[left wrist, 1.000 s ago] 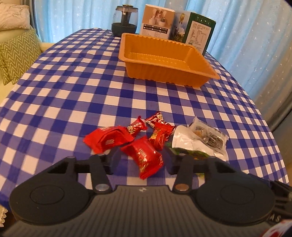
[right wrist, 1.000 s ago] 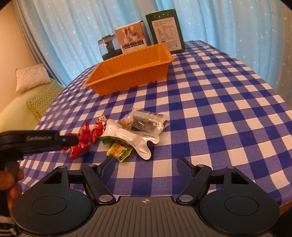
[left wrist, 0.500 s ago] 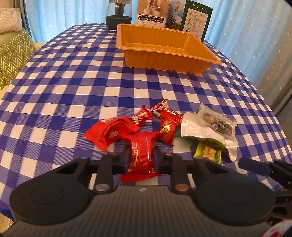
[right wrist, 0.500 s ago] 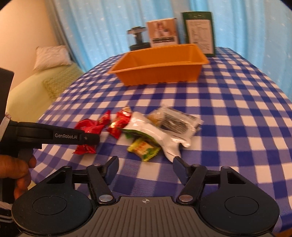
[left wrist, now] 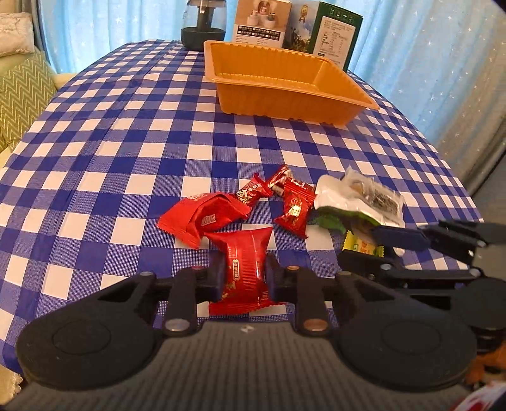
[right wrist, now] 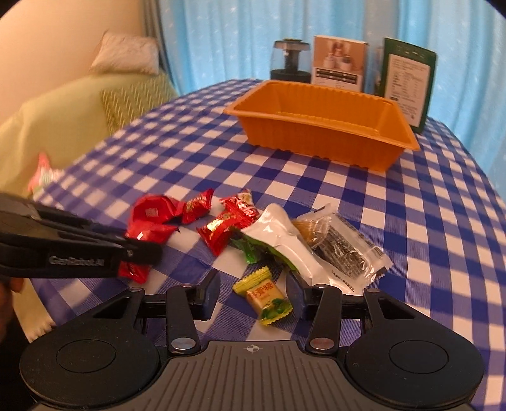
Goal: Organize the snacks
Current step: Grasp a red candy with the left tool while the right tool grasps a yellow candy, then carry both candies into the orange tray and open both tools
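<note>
My left gripper (left wrist: 245, 278) is shut on a red snack packet (left wrist: 245, 268) just above the blue checked cloth. It also shows at the left of the right wrist view as the left gripper (right wrist: 139, 253). Beyond it lie two more red packets (left wrist: 202, 218) (left wrist: 295, 205), a white pouch (left wrist: 338, 199) and a clear packet (left wrist: 376, 197). My right gripper (right wrist: 253, 292) straddles a yellow-green candy (right wrist: 264, 295). Its jaws are closing, and a gap remains at the left pad. The empty orange tray (left wrist: 284, 104) (right wrist: 316, 136) stands at the far side.
Behind the tray stand a white box (left wrist: 259, 22), a green box (left wrist: 335, 34) and a dark jar (left wrist: 204, 28). A green sofa with cushions (right wrist: 132, 98) lies left of the table. Blue curtains hang behind. The table edge runs close on the right.
My left gripper closed on the red packet and holds it. My right gripper moved left over the yellow-green candy, rolled, and its jaws narrowed.
</note>
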Demonstrator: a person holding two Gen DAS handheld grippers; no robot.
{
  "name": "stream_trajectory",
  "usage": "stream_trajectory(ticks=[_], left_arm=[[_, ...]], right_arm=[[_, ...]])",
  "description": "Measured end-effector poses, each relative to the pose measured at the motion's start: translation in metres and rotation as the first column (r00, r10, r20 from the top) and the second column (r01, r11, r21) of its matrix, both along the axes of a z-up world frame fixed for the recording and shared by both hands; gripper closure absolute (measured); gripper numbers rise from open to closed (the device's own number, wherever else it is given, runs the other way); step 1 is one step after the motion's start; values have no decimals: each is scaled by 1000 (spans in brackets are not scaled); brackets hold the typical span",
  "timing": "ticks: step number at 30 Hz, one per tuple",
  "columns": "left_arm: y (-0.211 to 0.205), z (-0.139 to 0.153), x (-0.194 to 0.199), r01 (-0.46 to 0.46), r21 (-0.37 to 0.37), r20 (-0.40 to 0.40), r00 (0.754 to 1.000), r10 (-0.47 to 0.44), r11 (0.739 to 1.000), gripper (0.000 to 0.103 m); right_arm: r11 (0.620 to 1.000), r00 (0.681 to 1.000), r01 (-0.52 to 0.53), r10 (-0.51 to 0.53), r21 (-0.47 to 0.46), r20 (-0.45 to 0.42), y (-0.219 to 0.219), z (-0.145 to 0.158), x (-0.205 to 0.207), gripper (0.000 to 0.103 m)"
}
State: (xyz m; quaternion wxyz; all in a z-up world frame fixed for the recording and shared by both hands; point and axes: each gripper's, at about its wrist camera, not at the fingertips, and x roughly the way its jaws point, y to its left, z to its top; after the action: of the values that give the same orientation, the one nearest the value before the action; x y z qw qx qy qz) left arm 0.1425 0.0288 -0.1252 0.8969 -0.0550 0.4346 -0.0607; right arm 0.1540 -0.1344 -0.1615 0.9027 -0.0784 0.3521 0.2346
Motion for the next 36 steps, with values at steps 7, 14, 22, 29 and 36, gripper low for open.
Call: stream_trajectory(ticks=[7,14,22,29,36], left_arm=[[-1,0,0,11,13,11,1000,-11,1000,79],[-1,0,1,0,24,20,1000,-1,1000,79],[-7,-1,0,26,67,26,999,-28,997,80],[-5,14,-4,33,52,62,997,-36,998,80],[-5,45,14,73,11,116,991,-74,997,81]], right_arm=[[998,999,-37,36,-43,-33,10,-7,0,68],[1000,999,13,-14,-23,-46,9,-7,3,77],[999,998,35,-36,-18,-42,6,-3,-5,82],[997,997,74,-74,30,19,-2,16,-17,82],[987,987,129,-138,99,87,-15,49,-5,82]])
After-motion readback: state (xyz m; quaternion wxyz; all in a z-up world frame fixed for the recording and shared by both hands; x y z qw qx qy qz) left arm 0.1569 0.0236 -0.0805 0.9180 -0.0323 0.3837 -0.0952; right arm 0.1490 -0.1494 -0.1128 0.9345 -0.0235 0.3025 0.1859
